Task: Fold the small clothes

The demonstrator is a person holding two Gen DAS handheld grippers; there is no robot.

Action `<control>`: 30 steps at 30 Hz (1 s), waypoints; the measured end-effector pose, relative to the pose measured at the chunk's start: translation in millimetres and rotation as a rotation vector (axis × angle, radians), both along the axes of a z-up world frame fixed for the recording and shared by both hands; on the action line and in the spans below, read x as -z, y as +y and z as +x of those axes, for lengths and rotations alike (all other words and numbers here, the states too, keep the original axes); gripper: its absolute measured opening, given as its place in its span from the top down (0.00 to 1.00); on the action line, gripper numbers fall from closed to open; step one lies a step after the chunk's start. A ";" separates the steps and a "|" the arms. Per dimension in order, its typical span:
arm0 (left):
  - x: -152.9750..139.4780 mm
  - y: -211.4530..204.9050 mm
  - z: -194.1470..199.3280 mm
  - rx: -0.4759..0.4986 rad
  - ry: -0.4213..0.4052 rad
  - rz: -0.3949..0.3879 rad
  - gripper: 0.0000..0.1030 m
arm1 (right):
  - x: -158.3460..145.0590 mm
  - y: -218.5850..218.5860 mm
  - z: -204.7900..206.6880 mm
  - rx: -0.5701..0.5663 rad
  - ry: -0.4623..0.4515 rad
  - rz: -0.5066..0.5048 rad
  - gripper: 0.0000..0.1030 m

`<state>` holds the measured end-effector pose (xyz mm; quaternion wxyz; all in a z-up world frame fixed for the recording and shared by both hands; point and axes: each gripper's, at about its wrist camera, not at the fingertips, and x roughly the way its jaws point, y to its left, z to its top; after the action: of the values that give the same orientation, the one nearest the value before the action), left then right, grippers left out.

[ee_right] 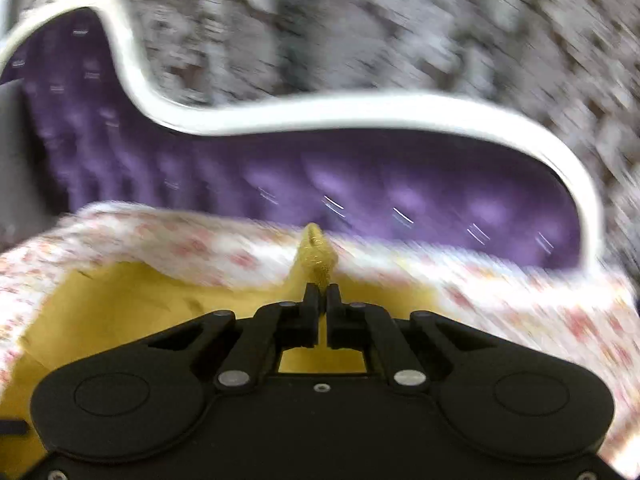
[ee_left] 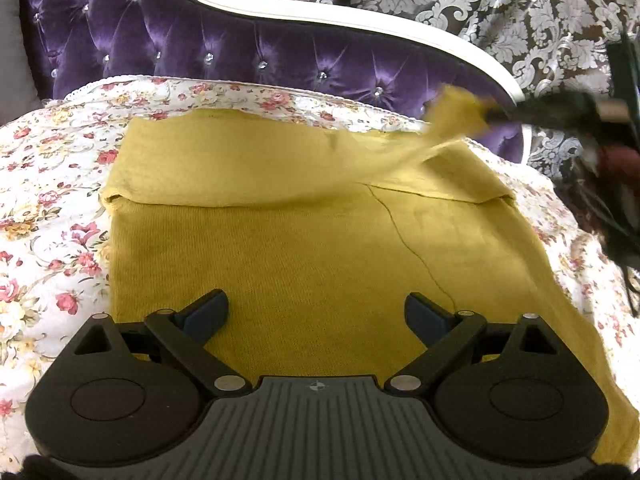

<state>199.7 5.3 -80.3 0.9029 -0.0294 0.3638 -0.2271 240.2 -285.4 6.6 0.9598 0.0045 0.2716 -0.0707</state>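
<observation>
Right tool pinches knit mustard garment corner; left tool spread.

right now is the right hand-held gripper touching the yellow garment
Touching: the right wrist view shows the right hand-held gripper shut on a pinch of the yellow garment.

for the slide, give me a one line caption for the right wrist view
Right gripper shut on a mustard-yellow knit garment, lifting it above the floral bedspread.
</observation>
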 end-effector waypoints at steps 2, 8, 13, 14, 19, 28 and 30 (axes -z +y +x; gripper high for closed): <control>0.4 0.4 0.9 0.001 0.001 0.000 0.07 | 16.8 -21.3 -10.0 0.030 0.079 0.026 0.80; 0.9 1.4 1.6 0.004 0.001 0.003 0.07 | 38.8 -50.1 -30.6 0.011 0.069 0.083 0.73; 1.7 1.4 2.6 0.004 0.001 0.003 0.07 | 45.4 -56.1 2.8 -0.043 0.056 0.145 0.61; 1.6 1.8 2.7 0.005 0.001 0.002 0.07 | 47.5 -55.4 7.9 -0.039 0.067 0.149 0.57; 1.7 1.7 2.8 0.007 -0.001 0.008 0.07 | 63.9 -55.8 22.5 -0.036 0.115 0.138 0.53; 2.8 -0.3 2.6 0.011 -0.006 0.025 0.07 | 30.7 -35.3 20.4 -0.139 -0.003 0.079 0.90; 3.0 -1.1 2.7 0.009 -0.007 0.027 0.07 | 16.8 -38.6 23.0 -0.114 -0.048 0.026 0.90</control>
<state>202.3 4.2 -83.3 0.9034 -0.0146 0.3639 -0.2264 263.2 -324.1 -10.2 0.9683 0.0030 0.2494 -0.0121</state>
